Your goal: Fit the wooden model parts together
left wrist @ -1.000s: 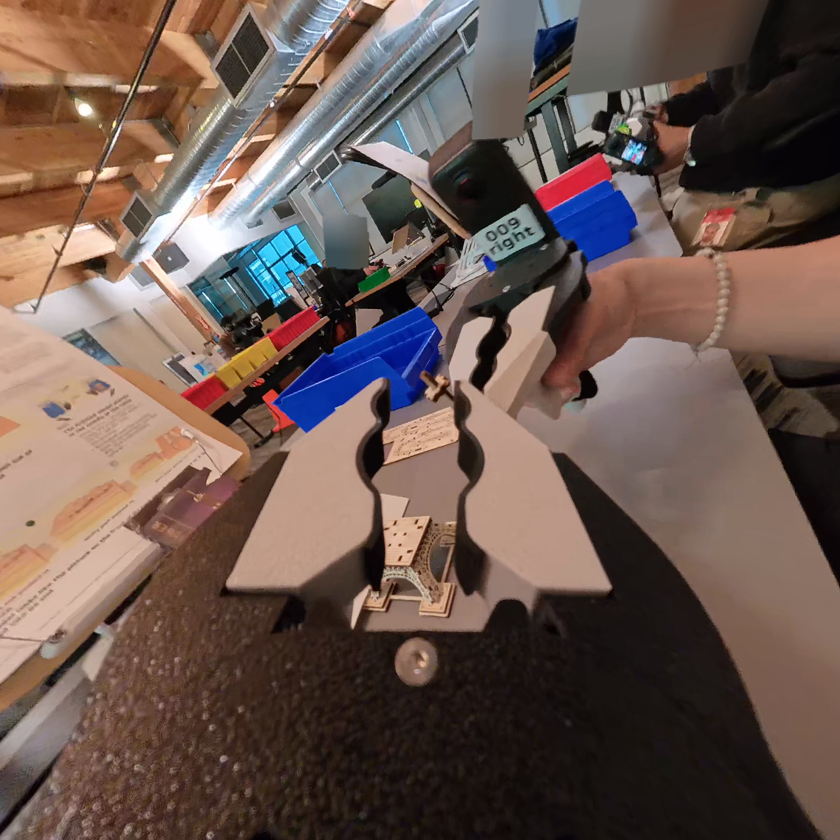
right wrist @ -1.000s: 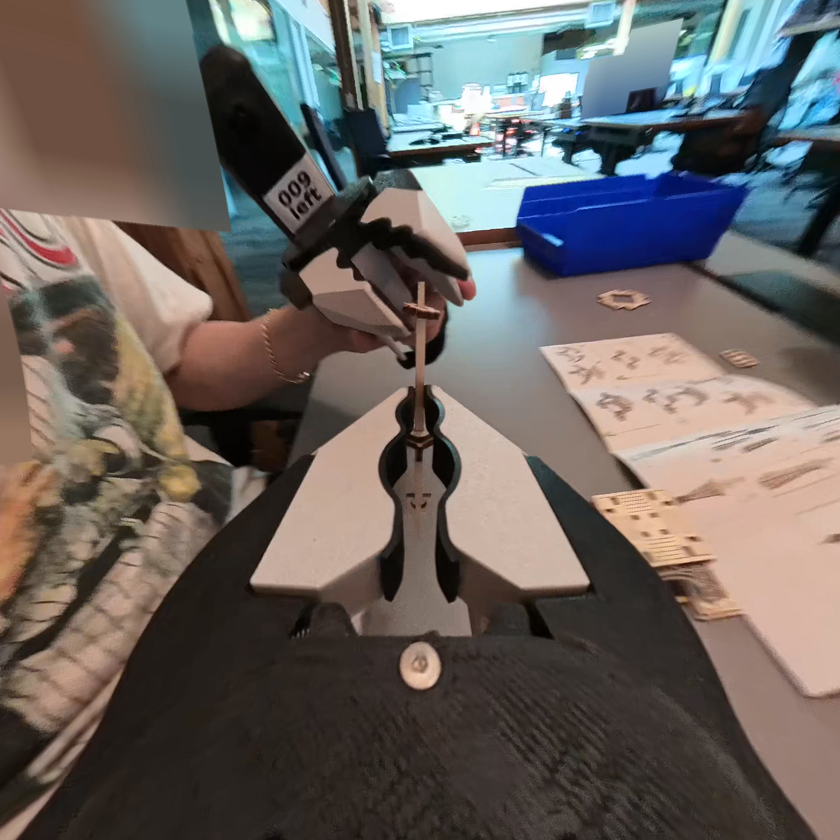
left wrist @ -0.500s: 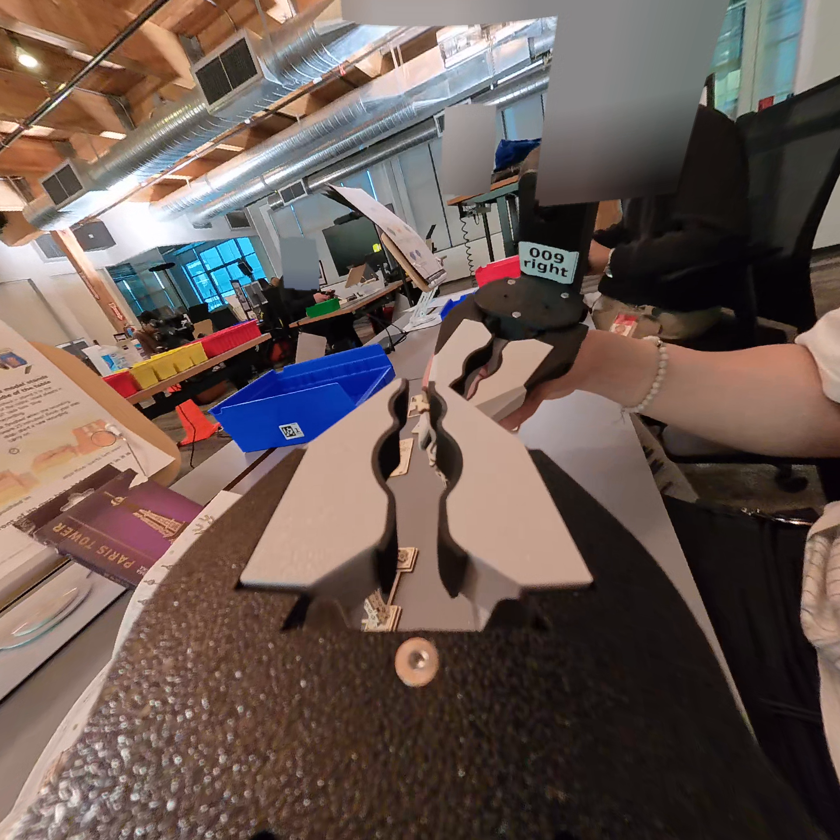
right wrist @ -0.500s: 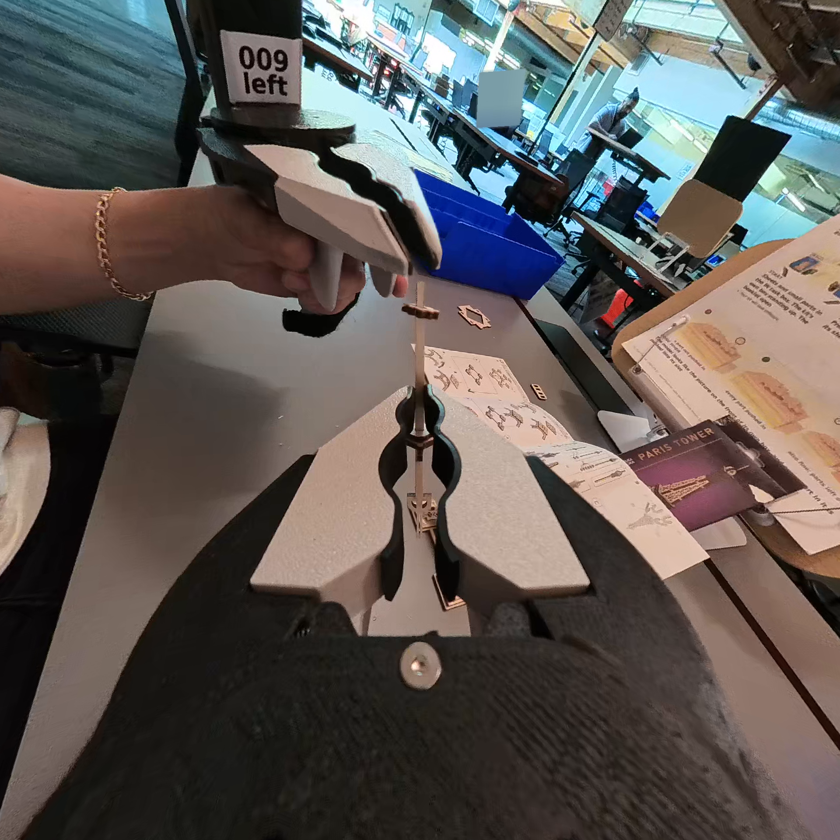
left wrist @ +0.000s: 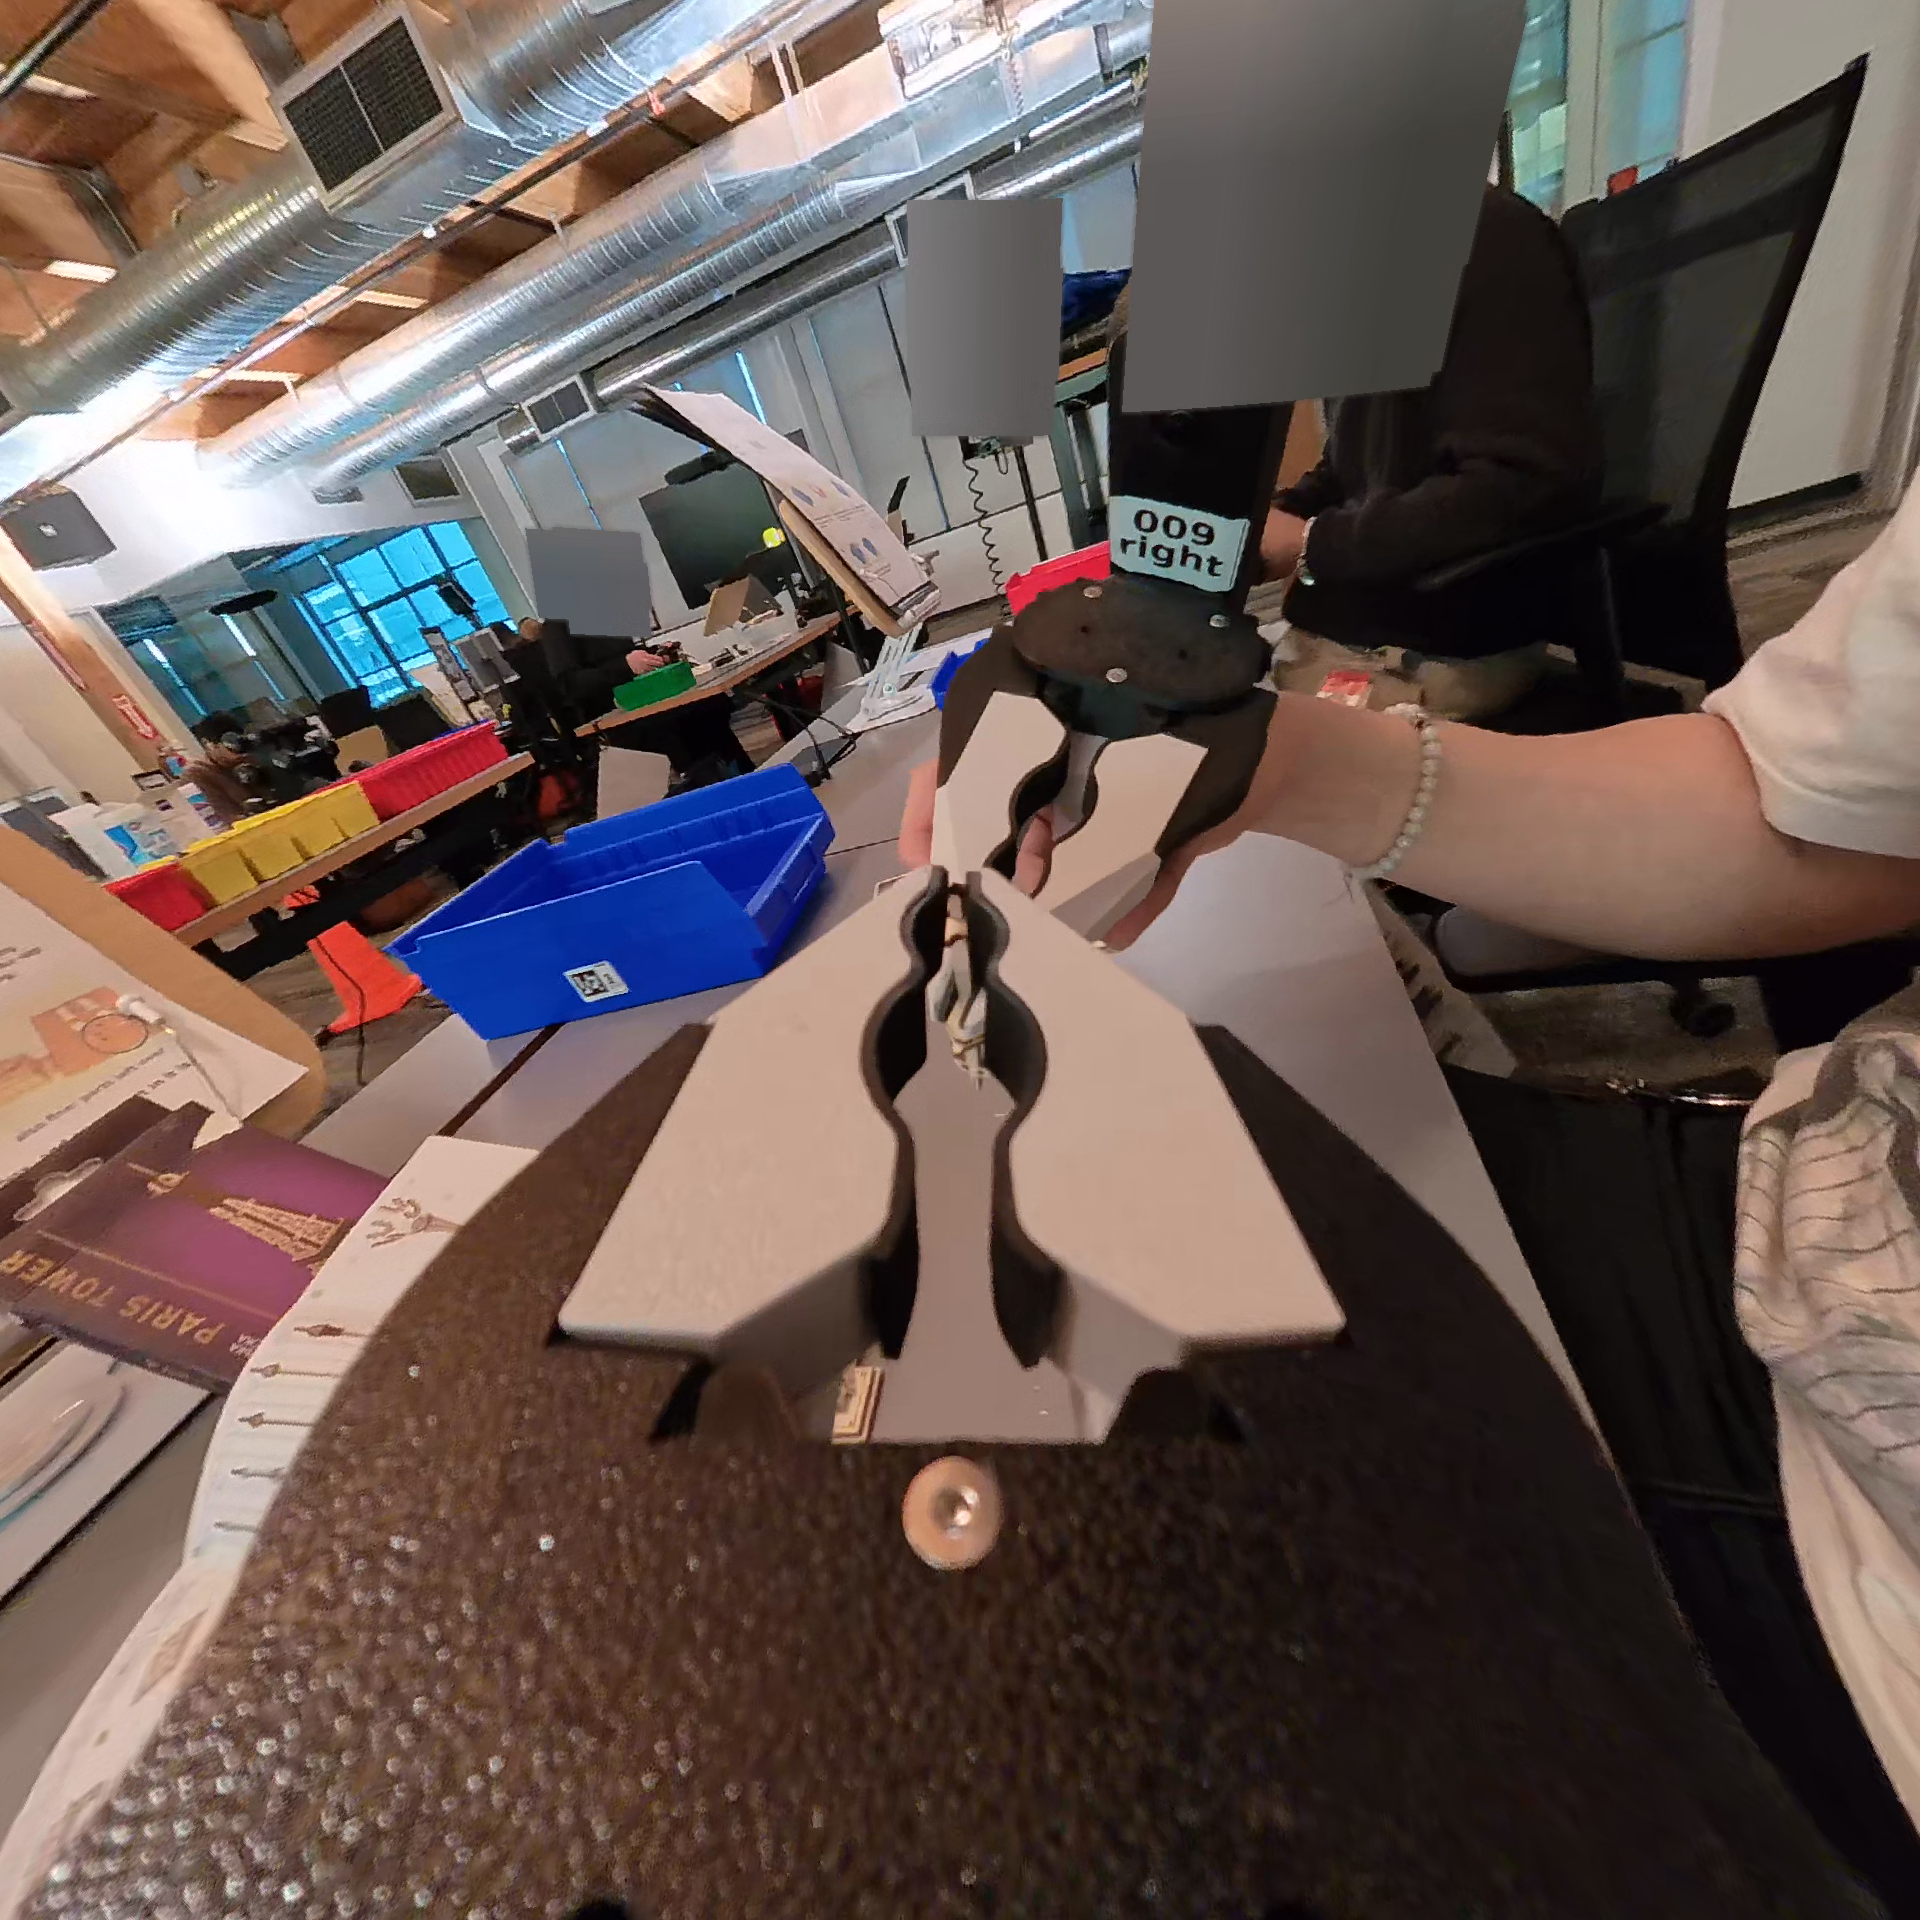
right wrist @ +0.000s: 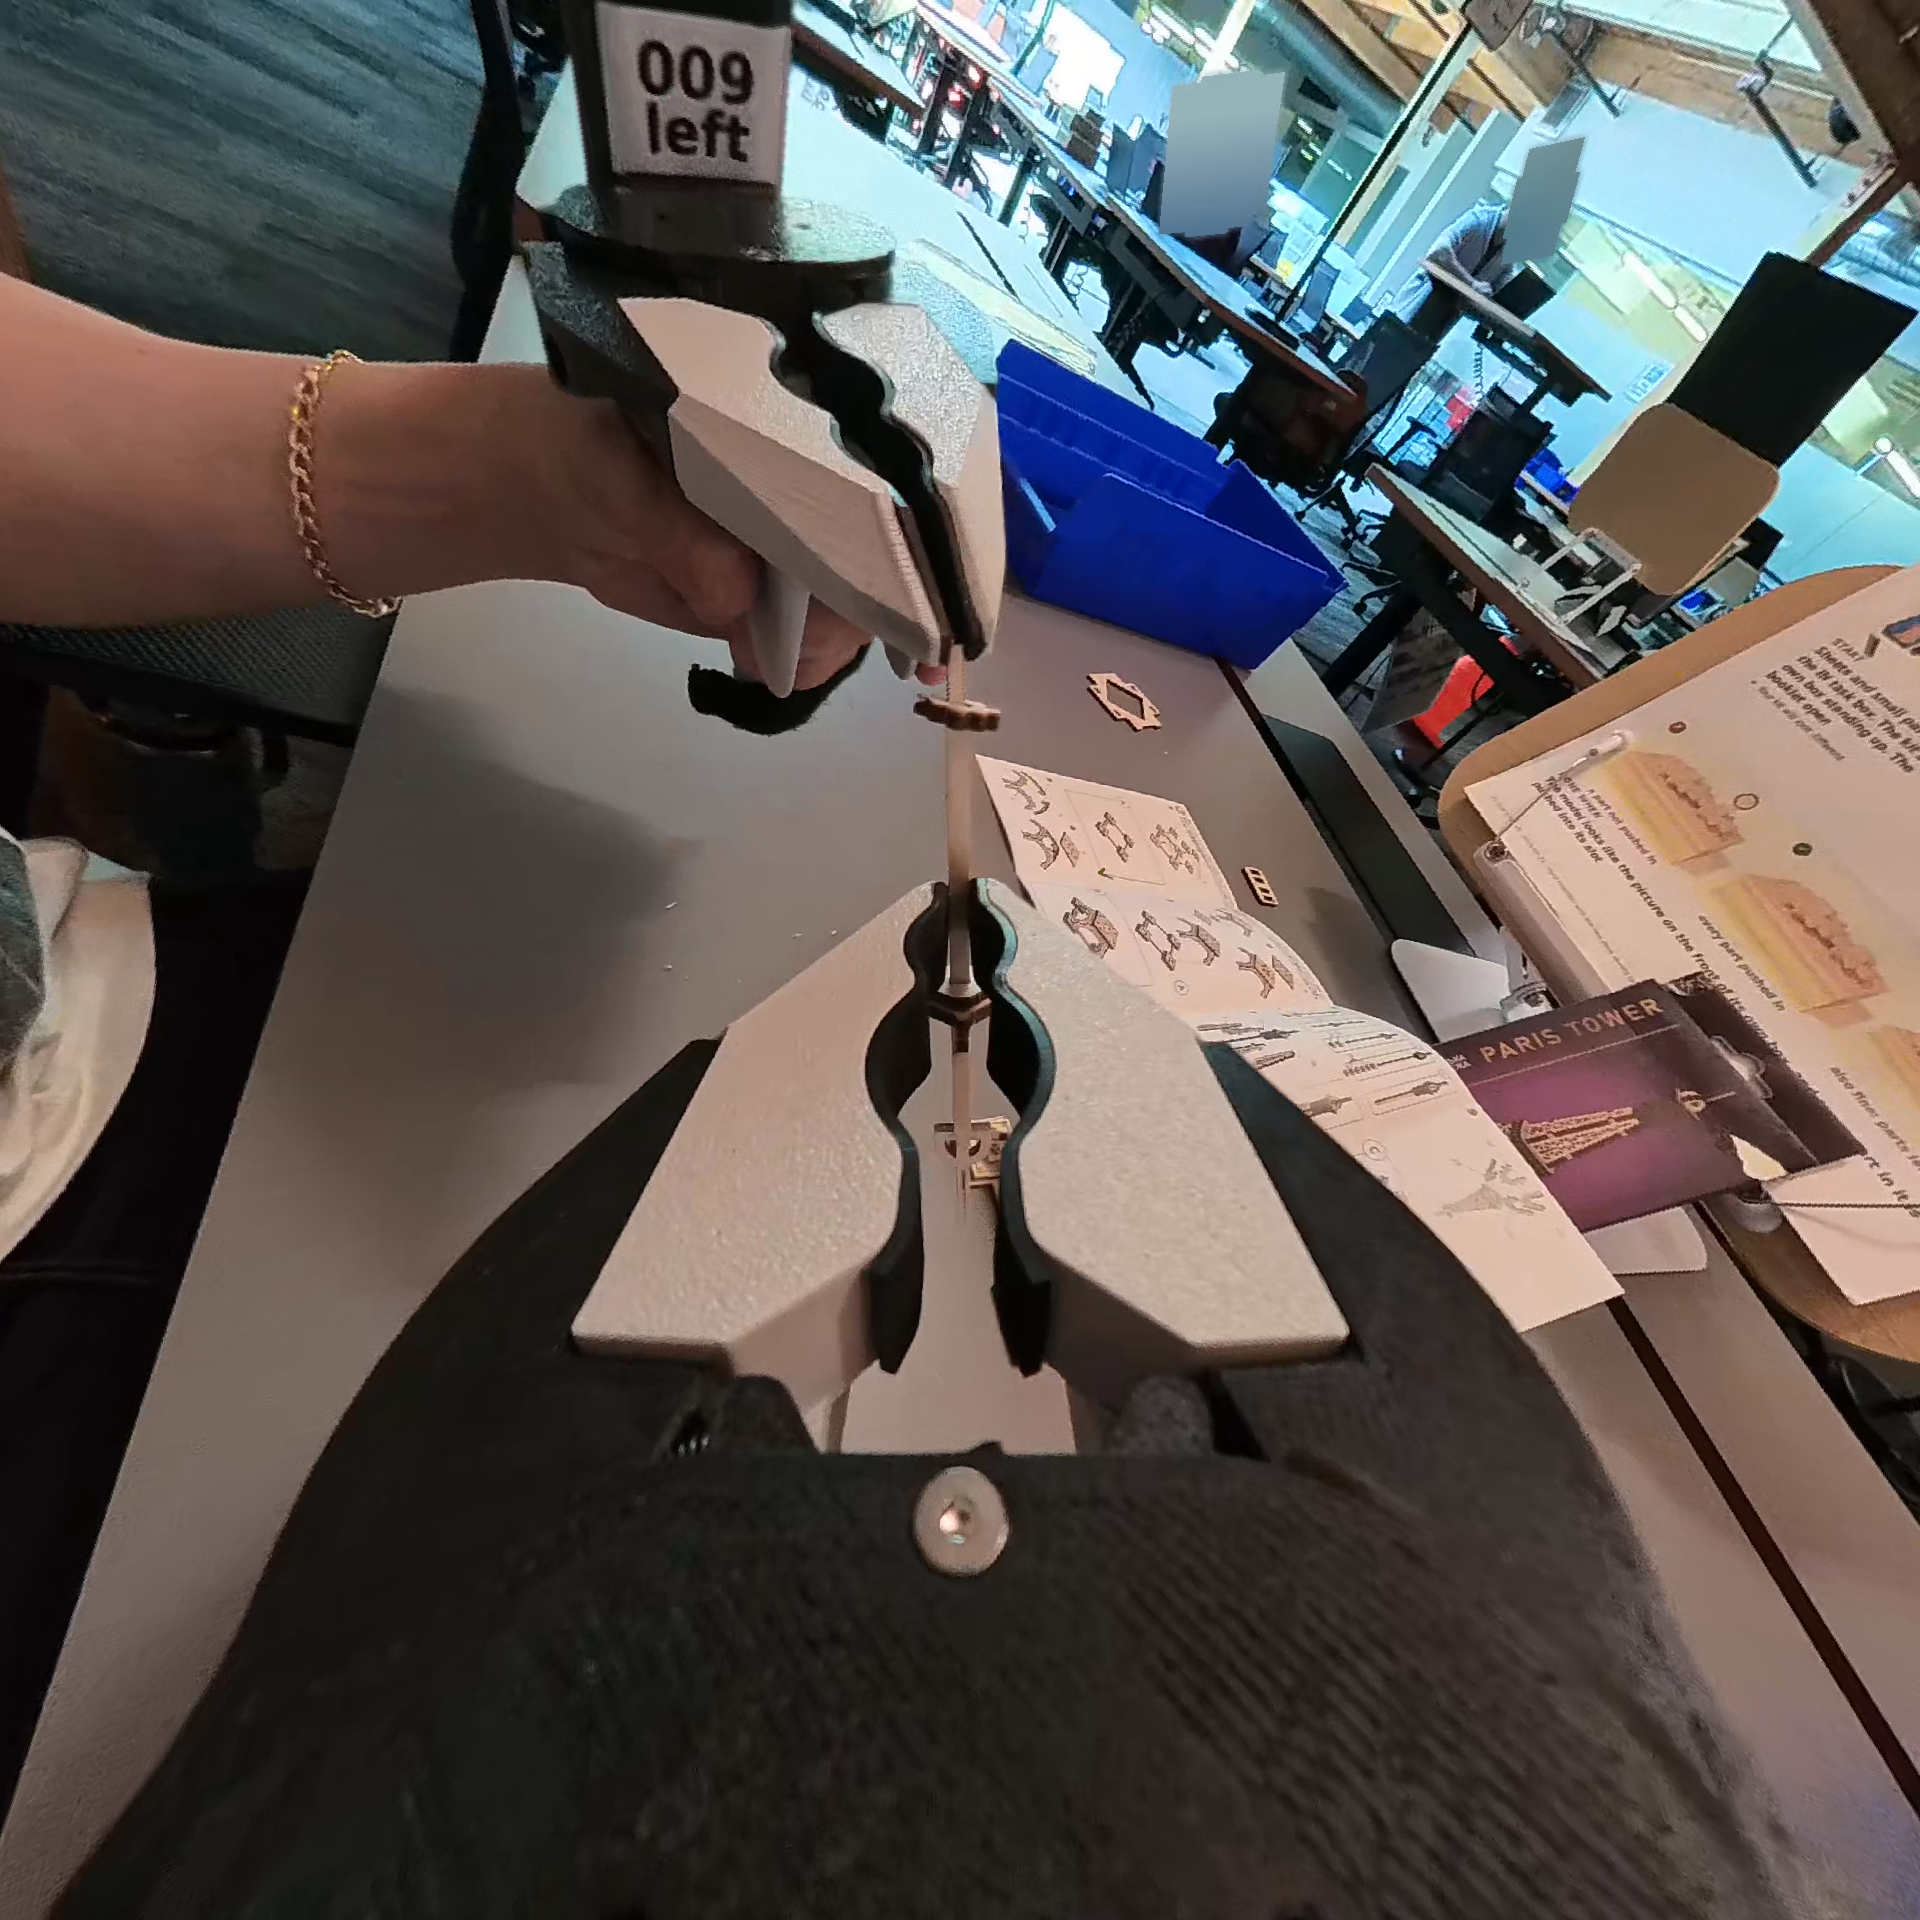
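Note:
A thin wooden spire [right wrist: 958,810] of the tower model stands edge-on in the right wrist view, with a small wooden collar [right wrist: 956,713] near its top. My right gripper [right wrist: 961,888] is shut on the spire's lower part above the grey table [right wrist: 520,883]. My left gripper [right wrist: 945,639] comes down from above and is shut on the spire's top end. In the left wrist view my left gripper [left wrist: 954,883] pinches the wooden spire [left wrist: 961,997] between its pads. The right gripper [left wrist: 1091,790] is just behind it.
A blue bin [right wrist: 1143,520] stands at the back of the table. Instruction sheets [right wrist: 1164,904], a purple box [right wrist: 1621,1101] and a clipboard [right wrist: 1714,831] lie to the right. A loose wooden frame piece [right wrist: 1122,701] and a small wooden strip [right wrist: 1259,883] lie on the table.
My left gripper was open a second ago and has shut on the spire's top end. My right gripper has kept its hold on the spire, and both have swung to a new angle.

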`<state>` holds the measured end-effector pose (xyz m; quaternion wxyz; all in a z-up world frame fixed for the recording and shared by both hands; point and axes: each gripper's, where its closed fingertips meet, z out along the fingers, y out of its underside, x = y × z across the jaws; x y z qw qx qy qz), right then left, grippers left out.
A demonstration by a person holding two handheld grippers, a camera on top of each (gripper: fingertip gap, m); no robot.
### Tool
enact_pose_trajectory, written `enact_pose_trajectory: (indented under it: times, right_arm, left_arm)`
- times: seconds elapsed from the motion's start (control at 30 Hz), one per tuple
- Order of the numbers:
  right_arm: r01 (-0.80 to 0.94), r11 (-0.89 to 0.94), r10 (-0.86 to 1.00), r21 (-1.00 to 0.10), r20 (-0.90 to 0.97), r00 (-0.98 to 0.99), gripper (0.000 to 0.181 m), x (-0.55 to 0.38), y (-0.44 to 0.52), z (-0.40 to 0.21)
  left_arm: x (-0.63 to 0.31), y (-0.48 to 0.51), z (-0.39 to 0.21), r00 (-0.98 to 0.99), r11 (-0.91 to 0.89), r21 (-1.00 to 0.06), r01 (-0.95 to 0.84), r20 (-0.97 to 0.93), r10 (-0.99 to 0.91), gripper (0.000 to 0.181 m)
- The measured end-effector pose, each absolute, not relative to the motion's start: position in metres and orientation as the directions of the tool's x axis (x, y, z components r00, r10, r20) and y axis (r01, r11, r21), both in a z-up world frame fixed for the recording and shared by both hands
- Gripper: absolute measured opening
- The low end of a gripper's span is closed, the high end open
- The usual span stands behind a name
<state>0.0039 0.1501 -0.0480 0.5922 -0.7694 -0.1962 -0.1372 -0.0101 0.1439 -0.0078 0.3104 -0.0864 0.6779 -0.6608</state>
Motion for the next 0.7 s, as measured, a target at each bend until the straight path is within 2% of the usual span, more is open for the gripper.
enact_pose_trajectory:
  times: [0.1,0.17,0.33,0.37,0.43,0.53,0.63,0.7]
  right_arm:
    - [0.475,-0.221,0.167,-0.852,0.447,0.879,0.0,-0.001,0.15,-0.051]
    - [0.471,-0.234,0.173,-0.85,0.441,0.881,0.001,-0.001,0.15,-0.053]
    - [0.46,-0.232,0.194,-0.857,0.423,0.885,0.001,-0.003,0.149,-0.056]
    - [0.448,-0.222,0.179,-0.866,0.416,0.892,0.004,-0.001,0.149,-0.054]
    - [0.425,-0.166,0.117,-0.89,0.411,0.904,0.031,0.003,0.15,-0.04]
    - [0.377,-0.057,0.115,-0.924,0.369,0.922,0.044,-0.008,0.15,-0.019]
    - [0.382,-0.053,0.135,-0.922,0.373,0.918,0.044,-0.015,0.151,-0.018]
    - [0.378,-0.028,0.156,-0.925,0.37,0.916,0.031,-0.021,0.151,-0.016]
  left_arm:
    - [-0.011,0.143,-0.013,-0.812,0.117,-0.956,0.268,-0.289,-0.506,0.006]
    - [-0.012,0.142,-0.015,-0.813,0.133,-0.952,0.274,-0.303,-0.497,0.0]
    - [-0.013,0.139,-0.017,-0.805,0.172,-0.94,0.295,-0.341,-0.485,0.0]
    - [-0.012,0.14,-0.015,-0.795,0.169,-0.939,0.301,-0.345,-0.499,0.0]
    - [-0.012,0.141,-0.012,-0.791,0.16,-0.939,0.303,-0.342,-0.508,0.0]
    - [-0.01,0.142,-0.012,-0.776,0.179,-0.932,0.314,-0.361,-0.517,0.0]
    - [-0.012,0.138,-0.013,-0.784,0.183,-0.93,0.32,-0.368,-0.5,0.0]
    - [-0.014,0.135,-0.014,-0.792,0.184,-0.93,0.32,-0.369,-0.486,0.0]
